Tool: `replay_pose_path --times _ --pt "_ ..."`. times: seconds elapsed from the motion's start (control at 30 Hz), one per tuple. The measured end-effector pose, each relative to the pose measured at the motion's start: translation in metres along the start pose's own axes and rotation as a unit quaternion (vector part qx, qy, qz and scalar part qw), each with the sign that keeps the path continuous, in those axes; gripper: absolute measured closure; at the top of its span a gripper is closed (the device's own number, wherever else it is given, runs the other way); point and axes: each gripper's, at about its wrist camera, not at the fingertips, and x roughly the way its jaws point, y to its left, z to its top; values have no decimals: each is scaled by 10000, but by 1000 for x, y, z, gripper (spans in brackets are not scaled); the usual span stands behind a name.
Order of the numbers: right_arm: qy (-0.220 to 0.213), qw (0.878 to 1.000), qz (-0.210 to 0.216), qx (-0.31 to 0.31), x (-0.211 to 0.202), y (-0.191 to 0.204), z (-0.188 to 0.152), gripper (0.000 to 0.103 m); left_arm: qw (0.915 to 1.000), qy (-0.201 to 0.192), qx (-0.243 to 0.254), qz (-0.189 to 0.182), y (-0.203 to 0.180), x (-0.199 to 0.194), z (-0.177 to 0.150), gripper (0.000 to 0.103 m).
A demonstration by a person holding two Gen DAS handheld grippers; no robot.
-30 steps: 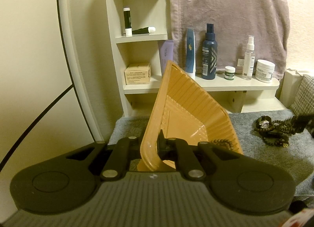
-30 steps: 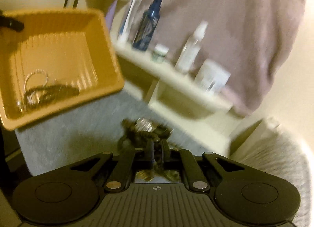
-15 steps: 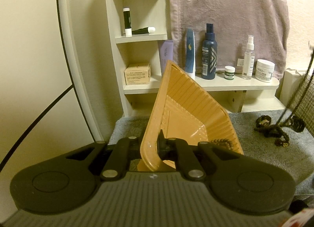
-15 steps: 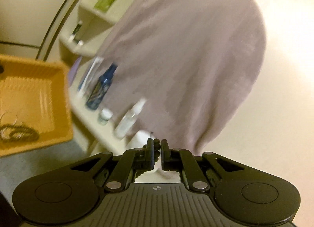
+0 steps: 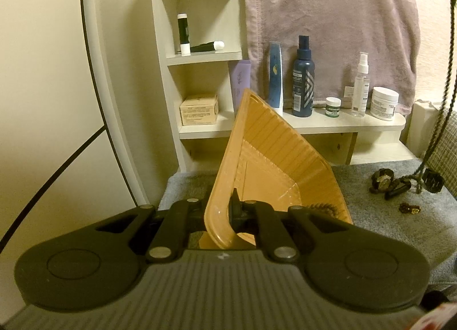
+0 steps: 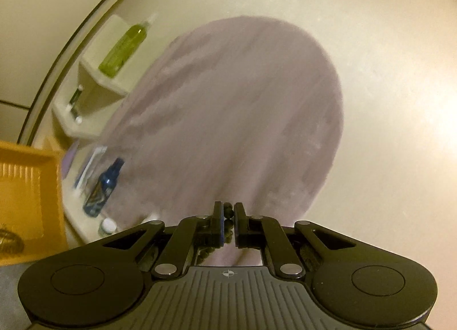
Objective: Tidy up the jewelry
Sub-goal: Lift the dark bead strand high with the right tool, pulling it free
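Note:
My left gripper (image 5: 220,210) is shut on the near rim of an orange ribbed tray (image 5: 274,164) and holds it tilted above the grey mat (image 5: 380,215); a beaded bracelet (image 5: 322,207) lies inside it. My right gripper (image 6: 228,211) is shut on a dark beaded necklace (image 6: 228,215), raised high and pointing up at the wall. In the left wrist view the necklace (image 5: 448,73) hangs taut from the top right down to a dark jewelry pile (image 5: 400,184) on the mat. A small earring (image 5: 410,209) lies near it. The tray also shows at the right wrist view's left edge (image 6: 28,187).
A shelf unit (image 5: 328,123) behind the mat holds bottles, jars and a cardboard box (image 5: 199,109). A mauve towel (image 5: 328,24) hangs on the wall. A woven cushion (image 5: 445,141) sits at the right. A mirror edge (image 5: 94,58) curves on the left.
My right gripper has risen from the jewelry pile and tilted upward, drawing the necklace up until it hangs taut above the mat. The left gripper and tray have stayed still.

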Motion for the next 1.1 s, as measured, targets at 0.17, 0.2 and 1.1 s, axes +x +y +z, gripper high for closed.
replay_pose_path --times 0.17,0.2,1.1 --pt "-210 9998 4 -42 1 -13 21 97 10000 -3 10 8 0 0 0 96" --pt "-254 9996 6 -77 1 -14 25 97 10000 -3 12 10 0 0 0 96" --pt "-1477 9709 1810 -535 26 50 155 97 10000 0 2 -29 0 1 0 96"
